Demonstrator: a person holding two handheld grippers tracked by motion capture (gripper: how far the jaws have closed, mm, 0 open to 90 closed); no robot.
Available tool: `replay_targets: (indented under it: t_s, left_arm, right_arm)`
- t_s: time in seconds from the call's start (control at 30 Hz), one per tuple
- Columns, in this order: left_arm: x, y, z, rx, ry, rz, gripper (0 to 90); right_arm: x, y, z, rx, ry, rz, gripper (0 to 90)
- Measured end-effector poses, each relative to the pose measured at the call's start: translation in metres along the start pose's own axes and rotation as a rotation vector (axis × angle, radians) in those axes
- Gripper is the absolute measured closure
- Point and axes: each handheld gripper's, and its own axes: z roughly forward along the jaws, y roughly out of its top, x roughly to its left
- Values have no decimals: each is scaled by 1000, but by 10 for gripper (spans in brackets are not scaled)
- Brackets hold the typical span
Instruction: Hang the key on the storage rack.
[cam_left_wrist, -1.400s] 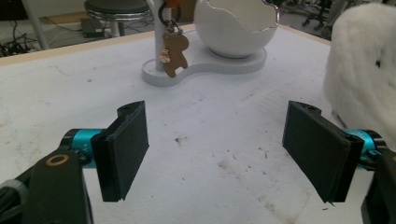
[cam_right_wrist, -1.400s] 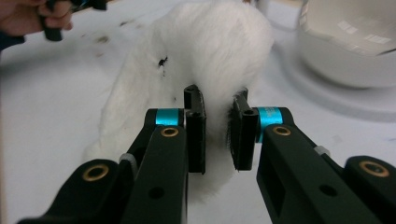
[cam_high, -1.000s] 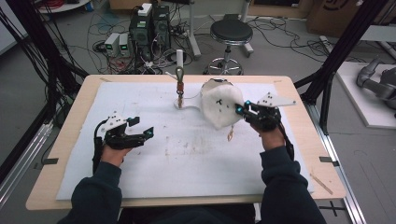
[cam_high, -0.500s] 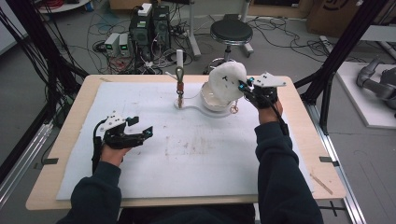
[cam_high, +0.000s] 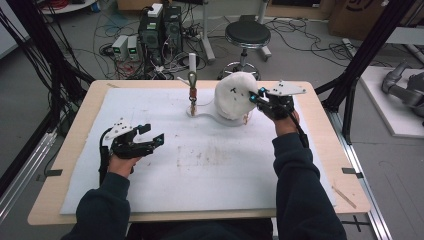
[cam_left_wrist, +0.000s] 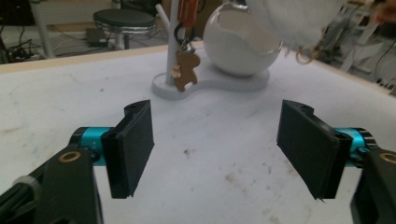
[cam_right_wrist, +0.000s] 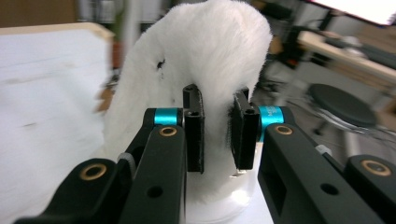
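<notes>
The white fluffy hat (cam_right_wrist: 205, 60) is pinched in my right claw (cam_high: 257, 96), both jaws pressed together on a fold of its fleecy edge, as the right gripper view shows. It sits straight ahead of that claw, draped over the white round form (cam_left_wrist: 243, 46) on the stand (cam_high: 210, 116) near the far edge of the table (cam_high: 320, 150). I hold it by the rim, I think, because that is the part I can steer: a grip on the edge lets me pull the opening over the ball rather than crush the crown.

From the left gripper view the hat covers only the upper right part of the form; the smooth ball is bare below and to the left, so I judge the cap only partly seated. Its long axis runs roughly upright, crown up and opening downward toward the base, tipped a little toward my right claw. A small dark mark (cam_high: 233, 90) on the fur faces up and toward me.

Just left of the hat, on the same base, a post (cam_high: 192, 75) carries a brown gingerbread-shaped charm (cam_left_wrist: 185, 71), hanging free and apart from the fur.

My left claw (cam_high: 150, 141) rests well back over the white mat (cam_high: 200, 165), jaws spread wide with nothing between them, pointing toward the stand, kept clear of the work.
</notes>
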Motion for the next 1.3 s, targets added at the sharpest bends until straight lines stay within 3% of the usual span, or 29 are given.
replay_targets:
  t_s: [0.03, 0.07, 0.13, 0.17, 0.2, 0.23, 0.27, 0.33, 0.4, 0.43, 0.53, 0.57, 0.6, 0.63, 0.67, 0.7, 0.8, 0.83, 0.9, 0.97, 1.0, 1.03, 1.07, 1.1, 1.13, 1.17, 1.2, 1.23, 1.3]
  left_arm:
    - [0, 0, 0, 0, 0, 0, 292]
    - [-1, 3, 2, -14, -12, -5, 301]
    - [-6, 11, 9, -40, -48, -20, 303]
    - [-12, 14, 16, -43, -81, -20, 303]
    - [-12, 14, 16, -43, -81, -20, 302]
    - [-18, 17, 26, -26, -117, -9, 300]
    - [-18, 17, 26, -26, -117, -9, 299]
    - [-24, 19, 39, -14, -156, -17, 287]
    - [-28, 20, 49, -11, -194, -25, 285]
    - [-30, 20, 53, 0, -212, -31, 285]
    - [-36, 20, 62, 10, -267, -36, 328]
    - [-38, 20, 64, 2, -297, -27, 579]
    - [-39, 21, 64, -4, -316, -10, 579]
    - [-41, 21, 63, -10, -314, 22, 698]
    - [-40, 21, 62, -16, -335, 36, 743]
    - [-40, 22, 61, -29, -356, 44, 779]
    - [-43, 23, 58, -62, -403, 105, 792]
    - [-44, 22, 58, -65, -417, 122, 792]
    - [-48, 20, 61, -62, -472, 150, 794]
    - [-50, 20, 62, -62, -481, 163, 795]
    - [-51, 20, 62, -65, -480, 167, 794]
    - [-51, 20, 62, -61, -458, 168, 794]
    - [-49, 21, 62, -42, -394, 156, 779]
    - [-45, 21, 62, -24, -343, 118, 549]
    - [-42, 22, 61, -7, -283, 78, 549]
    - [-34, 22, 58, 14, -223, 47, 364]
    - [-34, 22, 58, 14, -223, 47, 354]
    - [-30, 21, 54, 15, -187, 52, 354]
    - [-25, 19, 48, 16, -154, 46, 347]
  right_arm:
    - [0, 0, 0, 0, 0, 0, 790]
    - [7, -3, -2, -4, 53, 2, 790]
    - [10, -4, -4, -13, 77, 7, 790]
    - [19, -8, -5, -38, 151, 21, 790]
    - [22, -9, -5, -42, 176, 22, 790]
    - [27, -10, -5, -46, 205, 22, 790]
    - [27, -10, -5, -46, 205, 22, 790]
    - [40, -11, -2, -48, 311, 15, 789]
    - [43, -11, -2, -47, 331, 9, 790]
    - [52, -9, 0, -47, 381, -12, 790]
    - [58, -8, 1, -37, 401, -29, 789]
    - [62, -9, 4, -18, 426, -41, 788]
    - [62, -9, 4, -18, 426, -41, 788]
    - [63, -9, 6, -13, 433, -44, 783]
    - [64, -10, 6, -6, 439, -39, 772]
    - [60, -11, 8, 0, 473, 33, 704]
    - [54, -12, 13, 15, 532, 116, 462]
    - [54, -12, 13, 15, 532, 116, 462]
    - [51, -12, 20, 8, 594, 158, 391]
    - [52, -12, 27, 5, 638, 162, 386]
    - [52, -12, 30, 15, 669, 156, 542]
    - [52, -12, 30, 15, 669, 156, 542]
    - [52, -12, 31, 26, 698, 143, 695]
    - [51, -12, 31, 33, 685, 144, 768]
    - [51, -12, 31, 33, 685, 144, 768]
    - [47, -12, 29, 47, 614, 125, 776]
    - [44, -13, 29, 39, 592, 112, 776]
    - [44, -13, 29, 39, 592, 112, 776]
    - [39, -11, 23, 21, 502, 79, 776]
